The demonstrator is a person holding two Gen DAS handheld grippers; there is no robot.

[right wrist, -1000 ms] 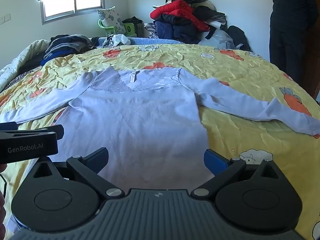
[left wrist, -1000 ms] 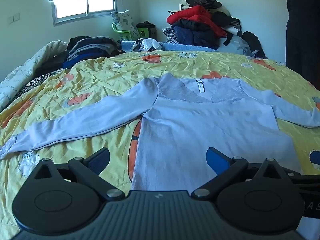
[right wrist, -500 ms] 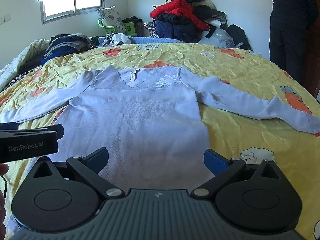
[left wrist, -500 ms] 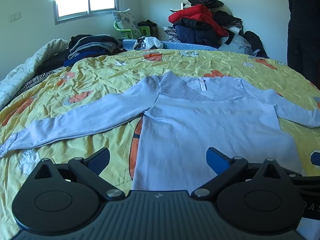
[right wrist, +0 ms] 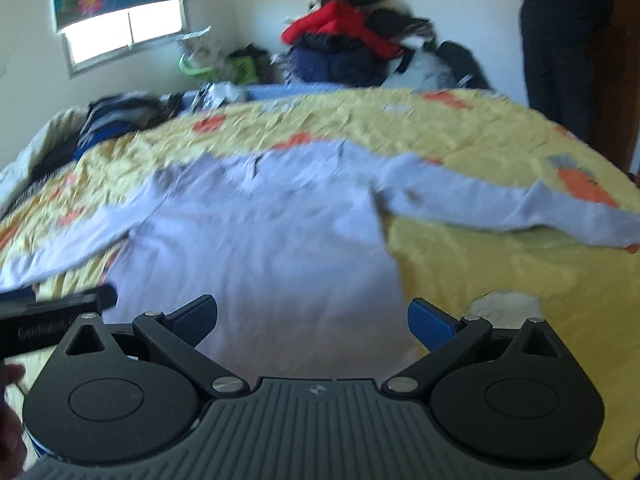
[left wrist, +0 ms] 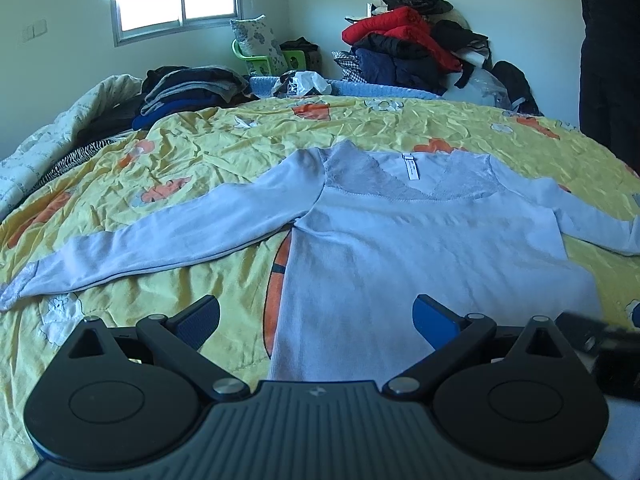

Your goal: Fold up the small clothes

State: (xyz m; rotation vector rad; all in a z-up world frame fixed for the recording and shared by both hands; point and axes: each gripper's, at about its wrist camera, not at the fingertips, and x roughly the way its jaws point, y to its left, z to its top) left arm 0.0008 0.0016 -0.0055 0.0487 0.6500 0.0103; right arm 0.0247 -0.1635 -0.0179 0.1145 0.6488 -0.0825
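A pale lavender long-sleeved top point(left wrist: 420, 248) lies flat on the yellow bedspread point(left wrist: 200, 152), neckline away from me, both sleeves spread out sideways. It also shows, blurred, in the right wrist view point(right wrist: 272, 248). My left gripper point(left wrist: 316, 318) is open and empty, above the hem's left part. My right gripper point(right wrist: 312, 318) is open and empty, above the hem's right part. The left gripper's body point(right wrist: 52, 320) shows at the left edge of the right wrist view.
A pile of red and dark clothes point(left wrist: 408, 56) sits against the far wall. Folded dark clothes point(left wrist: 188, 88) lie at the bed's far left beside a quilt point(left wrist: 52, 148). A person in dark clothes point(left wrist: 608, 60) stands at the right. A green basket point(left wrist: 264, 58) is under the window.
Both grippers have shifted a little over the hem. The right wrist view has tilted and blurred from quick motion. The top has not moved. Both grippers stay open.
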